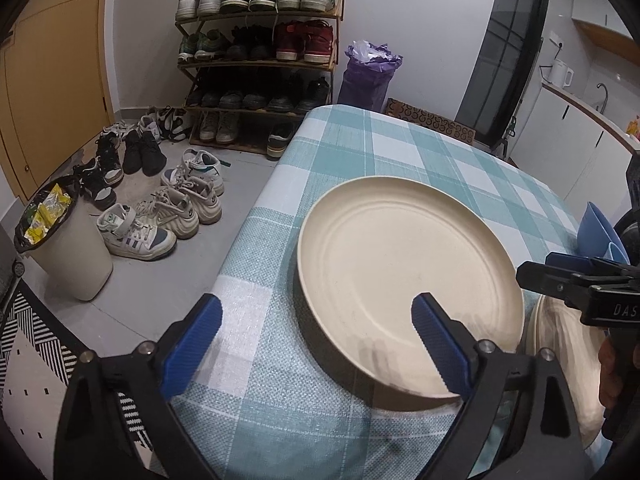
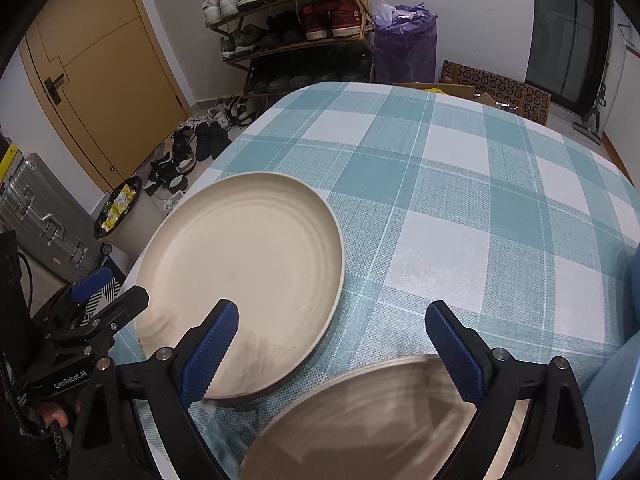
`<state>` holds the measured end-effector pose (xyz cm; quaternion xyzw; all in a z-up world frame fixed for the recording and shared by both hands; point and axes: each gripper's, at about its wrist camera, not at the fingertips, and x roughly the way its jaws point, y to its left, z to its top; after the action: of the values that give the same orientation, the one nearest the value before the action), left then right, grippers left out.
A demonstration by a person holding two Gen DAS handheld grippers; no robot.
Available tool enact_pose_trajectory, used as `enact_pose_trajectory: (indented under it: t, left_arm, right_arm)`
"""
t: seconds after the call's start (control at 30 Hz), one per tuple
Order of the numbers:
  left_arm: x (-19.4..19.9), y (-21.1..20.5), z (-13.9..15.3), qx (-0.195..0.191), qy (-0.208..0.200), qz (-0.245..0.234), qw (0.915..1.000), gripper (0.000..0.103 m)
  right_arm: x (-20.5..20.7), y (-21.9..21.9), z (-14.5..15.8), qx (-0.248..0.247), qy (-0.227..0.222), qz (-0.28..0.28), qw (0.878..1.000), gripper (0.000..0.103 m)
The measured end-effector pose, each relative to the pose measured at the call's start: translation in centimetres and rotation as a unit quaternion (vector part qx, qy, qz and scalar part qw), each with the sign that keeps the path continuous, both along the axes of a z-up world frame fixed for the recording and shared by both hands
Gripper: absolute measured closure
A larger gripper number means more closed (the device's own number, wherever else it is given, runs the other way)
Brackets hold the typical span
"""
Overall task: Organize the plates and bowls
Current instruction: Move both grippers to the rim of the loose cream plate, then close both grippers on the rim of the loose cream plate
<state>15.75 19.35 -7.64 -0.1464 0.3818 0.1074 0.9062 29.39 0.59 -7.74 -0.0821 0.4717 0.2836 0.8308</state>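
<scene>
Left wrist: left gripper (image 1: 316, 322) gaped wide, grasping nothing, straddling the near rim of a cream plate (image 1: 408, 280) on the checked cloth (image 1: 400, 148), likely lining up a pinch. Right wrist: right gripper (image 2: 332, 338) likewise unclenched above a second plate (image 2: 380, 420), blurred, beside the first.

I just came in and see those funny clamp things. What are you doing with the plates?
A person holds a gripper in each hand over a checked tablecloth. The left gripper hangs open at the near edge of a cream plate, gripping nothing. The right gripper is open too, above a second cream plate at the table's near edge. Neither plate is picked up yet. Something blue sits to the right.
</scene>
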Motion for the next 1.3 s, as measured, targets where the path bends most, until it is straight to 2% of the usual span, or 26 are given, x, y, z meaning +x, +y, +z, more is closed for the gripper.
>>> enact_pose_trajectory:
  t: [0.07, 0.2, 0.27, 0.3, 0.5, 0.73, 0.83, 0.97, 1.0, 1.3]
  left_arm:
    - [0.0, 0.2, -0.2, -0.006, 0.0, 0.002, 1.0, 0.017]
    - [-0.2, 0.7, -0.5, -0.02, 0.001, 0.011, 0.9997, 0.018]
    - [-0.2, 0.8, -0.6, -0.023, 0.001, 0.012, 0.9997, 0.025]
    - [-0.2, 0.8, -0.7, -0.026, 0.003, 0.01, 0.9996, 0.031]
    - [0.0, 0.9, -1.1, -0.034, 0.008, 0.009, 0.9994, 0.042]
    - [0.0, 0.9, -1.3, -0.04, 0.009, 0.004, 0.9991, 0.059]
    - [0.0, 0.8, -1.3, -0.04, 0.009, 0.0, 0.9991, 0.066]
    - [0.0, 0.6, -1.3, -0.037, 0.006, -0.005, 0.9993, 0.07]
    - [0.0, 0.5, -1.3, -0.036, 0.007, -0.006, 0.9993, 0.075]
    - [0.1, -0.1, -1.2, -0.032, 0.006, -0.02, 0.9993, 0.082]
  right_arm:
    - [0.1, 0.3, -0.3, 0.002, 0.004, 0.004, 1.0, 0.013]
    - [0.4, 0.8, -0.9, -0.002, 0.011, 0.008, 1.0, 0.021]
    - [0.5, 1.1, -1.2, -0.003, 0.015, 0.011, 1.0, 0.027]
    - [0.5, 1.1, -1.3, -0.002, 0.02, 0.012, 1.0, 0.028]
    - [0.7, 1.3, -1.7, -0.001, 0.022, 0.009, 1.0, 0.033]
    - [0.5, 1.8, -2.2, -0.01, 0.023, 0.02, 0.999, 0.054]
    - [0.5, 1.8, -2.3, -0.012, 0.022, 0.019, 1.0, 0.06]
    - [0.5, 1.8, -2.3, -0.017, 0.016, 0.019, 1.0, 0.066]
    - [0.5, 1.8, -2.3, -0.019, 0.015, 0.019, 1.0, 0.066]
    - [0.3, 1.8, -2.3, -0.027, 0.002, 0.021, 0.999, 0.076]
